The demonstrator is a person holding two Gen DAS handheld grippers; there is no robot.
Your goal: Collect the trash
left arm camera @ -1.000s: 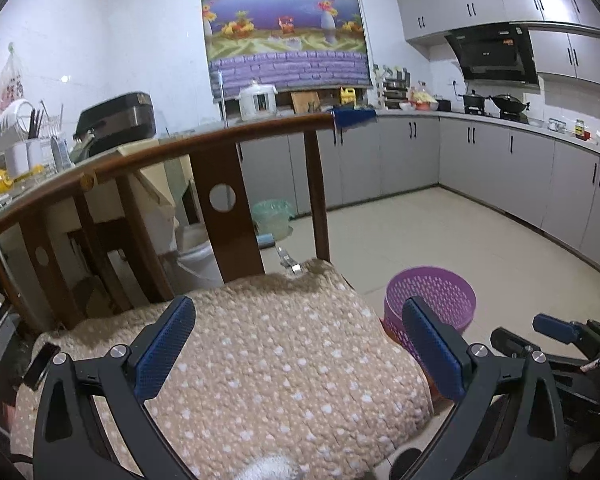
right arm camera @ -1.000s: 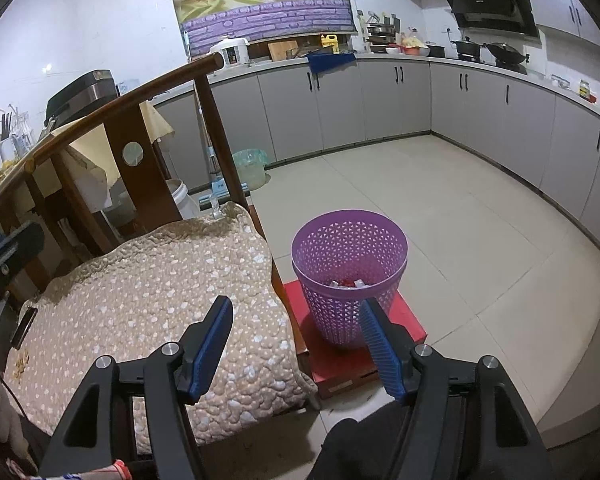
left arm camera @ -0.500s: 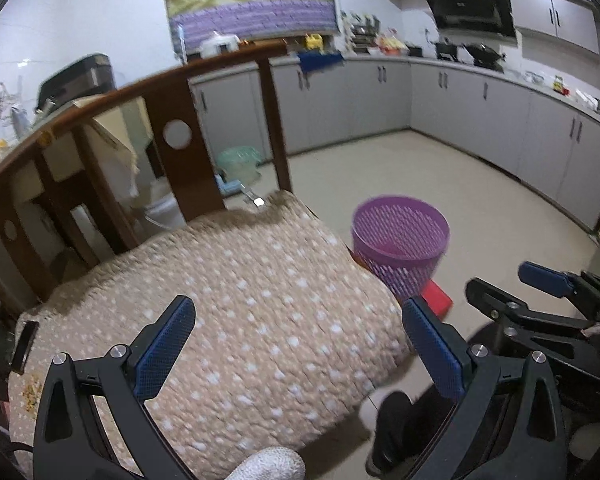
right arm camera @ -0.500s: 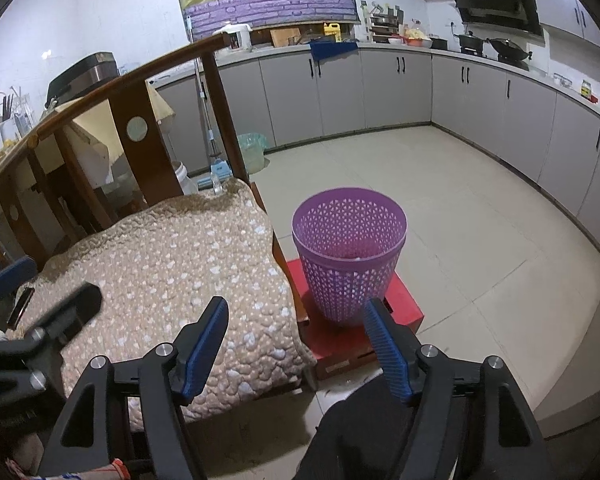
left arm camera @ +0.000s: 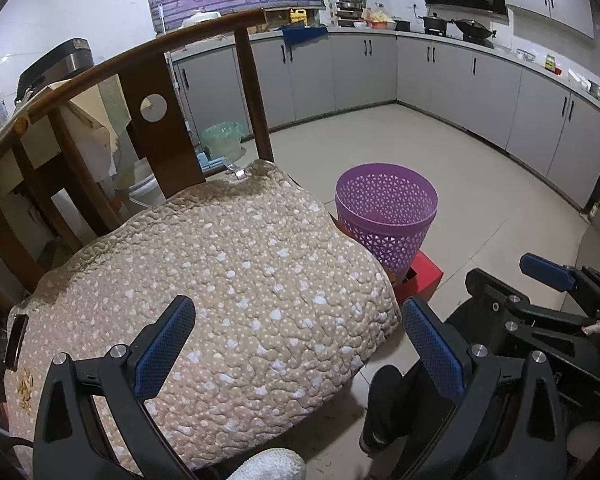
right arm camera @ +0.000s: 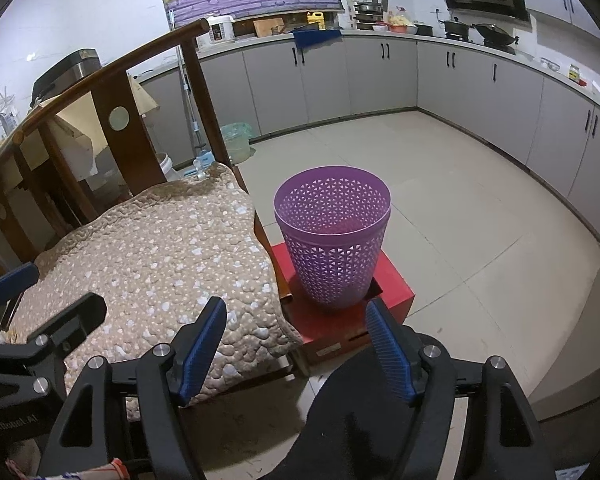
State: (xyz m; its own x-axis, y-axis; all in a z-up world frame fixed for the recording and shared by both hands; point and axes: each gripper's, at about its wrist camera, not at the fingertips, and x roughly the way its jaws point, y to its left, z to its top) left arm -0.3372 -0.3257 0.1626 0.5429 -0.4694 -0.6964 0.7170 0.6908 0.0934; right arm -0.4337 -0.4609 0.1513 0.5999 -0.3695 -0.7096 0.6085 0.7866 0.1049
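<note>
A purple mesh waste basket (right arm camera: pixel 334 236) stands on a red box (right arm camera: pixel 352 316) on the floor, right of a wooden chair; it also shows in the left wrist view (left arm camera: pixel 386 216). My left gripper (left arm camera: pixel 298 350) is open and empty above the front of the chair's spotted beige cushion (left arm camera: pixel 220 288). My right gripper (right arm camera: pixel 296 354) is open and empty, low in front of the basket and box. Small yellowish scraps (left arm camera: pixel 25 386) lie at the cushion's left edge. The basket's contents are hidden.
The chair's curved wooden back (left arm camera: pixel 148 80) rises behind the cushion. Grey kitchen cabinets (right arm camera: pixel 380 76) line the far and right walls. A green-lined bin (right arm camera: pixel 236 140) stands by the cabinets. A dark flat object (left arm camera: pixel 14 342) lies at the cushion's left edge.
Both grippers have pulled back and tilted down. The basket's inside, with scraps visible earlier in the right wrist view, is now hidden. Both grippers stay open.
</note>
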